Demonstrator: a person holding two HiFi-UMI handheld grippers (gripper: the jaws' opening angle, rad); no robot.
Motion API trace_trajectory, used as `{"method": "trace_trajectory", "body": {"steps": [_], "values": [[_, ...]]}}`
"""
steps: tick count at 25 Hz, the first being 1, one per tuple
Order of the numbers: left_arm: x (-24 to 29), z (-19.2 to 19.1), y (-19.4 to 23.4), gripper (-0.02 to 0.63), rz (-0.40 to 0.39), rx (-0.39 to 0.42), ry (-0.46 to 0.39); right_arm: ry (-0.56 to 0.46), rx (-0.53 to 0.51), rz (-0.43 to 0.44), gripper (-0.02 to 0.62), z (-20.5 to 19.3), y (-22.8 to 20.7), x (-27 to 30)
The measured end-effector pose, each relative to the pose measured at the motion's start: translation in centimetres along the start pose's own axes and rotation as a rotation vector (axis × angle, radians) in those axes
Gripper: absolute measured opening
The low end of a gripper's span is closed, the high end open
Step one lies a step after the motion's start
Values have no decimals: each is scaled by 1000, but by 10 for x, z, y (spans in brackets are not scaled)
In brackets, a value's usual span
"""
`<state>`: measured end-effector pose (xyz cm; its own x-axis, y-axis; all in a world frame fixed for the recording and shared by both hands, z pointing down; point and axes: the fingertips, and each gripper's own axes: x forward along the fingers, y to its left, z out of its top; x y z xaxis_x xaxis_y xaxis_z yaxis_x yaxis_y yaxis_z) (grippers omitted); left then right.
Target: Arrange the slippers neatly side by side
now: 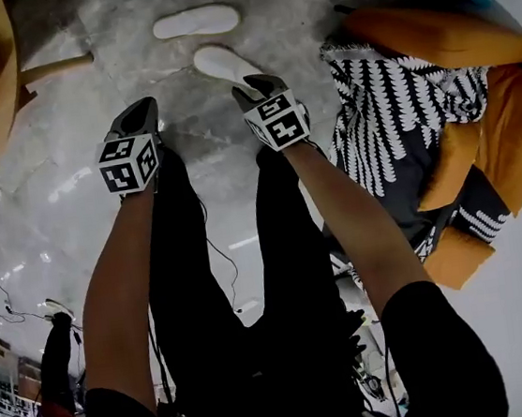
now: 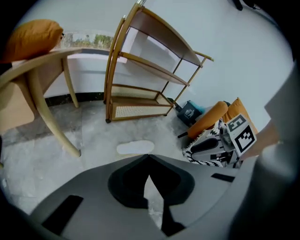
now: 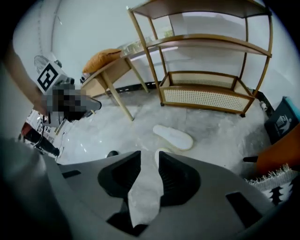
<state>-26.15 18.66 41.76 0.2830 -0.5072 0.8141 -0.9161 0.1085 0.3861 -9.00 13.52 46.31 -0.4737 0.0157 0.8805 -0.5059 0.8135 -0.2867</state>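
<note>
- Your right gripper (image 1: 260, 88) has its jaws spread wide, with only floor (image 1: 78, 178) between them. The near slipper (image 1: 222, 63) lies just ahead of its tips, so this looks like the reach for that slipper.
- Your left gripper (image 1: 142, 109) is closed tight and empty, off to the side of both slippers. It probably has no part in this pick unless you open it.
- The far slipper (image 1: 196, 21) lies crosswise a little beyond the near one. The two are apart and at an angle to each other, not yet a pair.
- Bring the open jaws across the near slipper's width, not along its length. A narrow bite there should hold better.
- A flat sole likely gives little to grip from straight above. Try to get one jaw under an edge before you close, or the slipper may skid on the smooth floor.
- Set it down parallel to the far slipper, toes the same way, edges just beside each other.
- Mind the patterned cloth (image 1: 391, 111) heaped close on your right.
</note>
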Motion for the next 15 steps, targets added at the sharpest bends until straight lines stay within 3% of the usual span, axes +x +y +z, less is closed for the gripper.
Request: {"method": "trace_trajectory", "body": {"steps": [6, 11, 15], "values": [[53, -48, 23, 15, -15, -30, 70, 154, -76, 29, 132, -57, -2, 69], [86, -59, 32, 15, -52, 35, 64, 190, -31, -6, 132, -86, -27, 114], [109, -74, 44, 15, -42, 28, 76, 212, -66, -28, 132, -100, -47, 146]]}}
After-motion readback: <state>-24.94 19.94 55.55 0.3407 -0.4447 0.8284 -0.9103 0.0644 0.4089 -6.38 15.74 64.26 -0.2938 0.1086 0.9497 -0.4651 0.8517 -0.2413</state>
